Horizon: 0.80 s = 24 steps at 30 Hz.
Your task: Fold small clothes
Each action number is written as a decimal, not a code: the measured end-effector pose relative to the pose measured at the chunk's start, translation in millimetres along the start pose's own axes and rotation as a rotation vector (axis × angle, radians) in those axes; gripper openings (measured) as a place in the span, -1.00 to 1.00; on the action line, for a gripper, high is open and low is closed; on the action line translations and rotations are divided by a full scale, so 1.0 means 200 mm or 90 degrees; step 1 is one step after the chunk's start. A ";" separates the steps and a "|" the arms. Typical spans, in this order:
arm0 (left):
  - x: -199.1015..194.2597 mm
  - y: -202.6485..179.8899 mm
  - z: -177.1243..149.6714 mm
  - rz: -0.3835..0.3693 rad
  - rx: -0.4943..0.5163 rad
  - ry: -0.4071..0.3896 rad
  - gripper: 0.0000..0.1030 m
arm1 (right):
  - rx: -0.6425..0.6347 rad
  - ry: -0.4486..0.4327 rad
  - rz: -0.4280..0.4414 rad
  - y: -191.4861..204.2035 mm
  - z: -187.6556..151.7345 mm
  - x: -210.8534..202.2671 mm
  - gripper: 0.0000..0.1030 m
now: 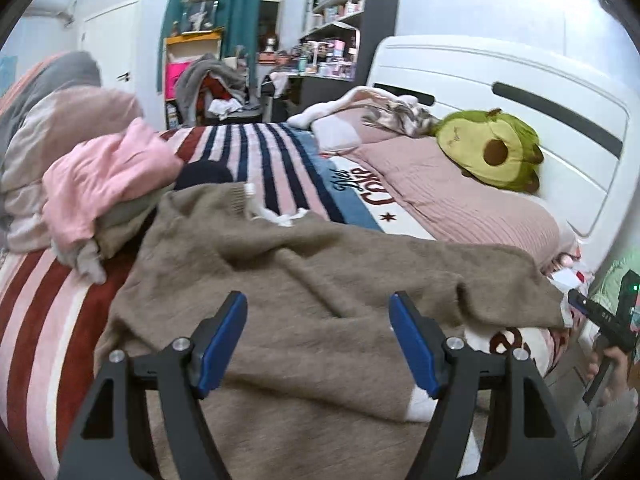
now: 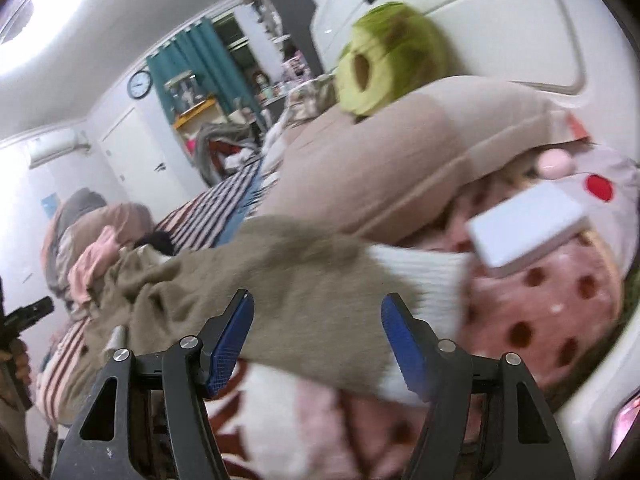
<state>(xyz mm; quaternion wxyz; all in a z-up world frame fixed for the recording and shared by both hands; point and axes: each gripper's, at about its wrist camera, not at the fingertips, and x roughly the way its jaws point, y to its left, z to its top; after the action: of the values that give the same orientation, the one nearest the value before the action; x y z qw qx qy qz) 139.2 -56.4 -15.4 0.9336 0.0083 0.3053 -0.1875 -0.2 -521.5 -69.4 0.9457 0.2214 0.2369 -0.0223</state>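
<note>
Taupe knit fabric fills the lower middle of the left wrist view: a brown sweater (image 1: 320, 280) lies spread and rumpled across the striped blanket (image 1: 48, 312) of the bed, its ribbed collar toward the upper left of the garment and a white cuff (image 1: 420, 404) showing near the lower right. The left hand-held gripper (image 1: 318, 344) hovers low over the sweater with its blue-padded fingers (image 1: 218, 344) spread wide apart, nothing between them.

To the left of the sweater, a heap of other clothes sits on the bed, topped by a pink garment (image 1: 104, 184), with a dark item just beside it. At the upper right of the frame an avocado plush (image 1: 488, 152) leans against the white headboard (image 1: 520, 80), resting on a pink pillow (image 1: 460, 196). At the far right edge the other gripper, held in a hand, is partly visible.

In the right wrist view, which is tilted and motion-blurred, the right hand-held gripper (image 2: 318, 340) also stands with its jaws well apart and holds nothing. One sleeve of the sweater (image 2: 280, 272) stretches across the middle of the frame, ending in a white ribbed cuff (image 2: 420, 276) near the right finger. Beyond the cuff lies a pink polka-dot cushion (image 2: 540, 320) with a white rectangular object (image 2: 524, 228) on top of it. A round wall clock (image 2: 140, 84) hangs at the upper left, beside a teal curtain (image 2: 200, 56).
</note>
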 end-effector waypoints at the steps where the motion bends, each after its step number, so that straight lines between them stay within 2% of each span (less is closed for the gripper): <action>1: 0.01 -0.03 0.00 0.001 0.007 0.003 0.36 | 0.008 -0.002 -0.008 -0.04 0.00 0.00 0.23; 5: 0.04 -0.11 0.01 -0.008 0.014 0.017 0.36 | 0.026 0.004 -0.015 -0.16 -0.01 0.00 0.23; 10: 0.11 -0.13 -0.01 -0.021 -0.012 0.044 0.36 | 0.022 0.026 0.011 -0.21 -0.02 0.05 0.23; 13: 0.11 -0.15 -0.02 -0.017 -0.010 0.048 0.36 | 0.015 0.026 0.040 -0.20 -0.02 0.05 0.07; 15: 0.11 -0.16 -0.01 -0.017 -0.009 0.046 0.36 | 0.018 0.040 0.061 -0.20 -0.02 0.08 0.05; 18: 0.10 -0.17 0.00 -0.019 -0.009 0.041 0.36 | 0.009 0.061 0.038 -0.20 -0.03 0.12 0.06; 23: 0.09 -0.18 -0.02 -0.021 -0.010 0.038 0.36 | 0.010 0.061 0.029 -0.17 -0.04 0.13 0.06; 24: 0.09 -0.18 -0.02 -0.022 -0.012 0.038 0.36 | 0.011 0.062 0.029 -0.17 -0.04 0.13 0.01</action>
<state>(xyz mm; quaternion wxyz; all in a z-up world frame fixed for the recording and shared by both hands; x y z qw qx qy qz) 138.6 -95.4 -25.8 0.9208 0.0001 0.3346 -0.2005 14.9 -545.9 -102.1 0.9314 0.2354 0.2775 0.0078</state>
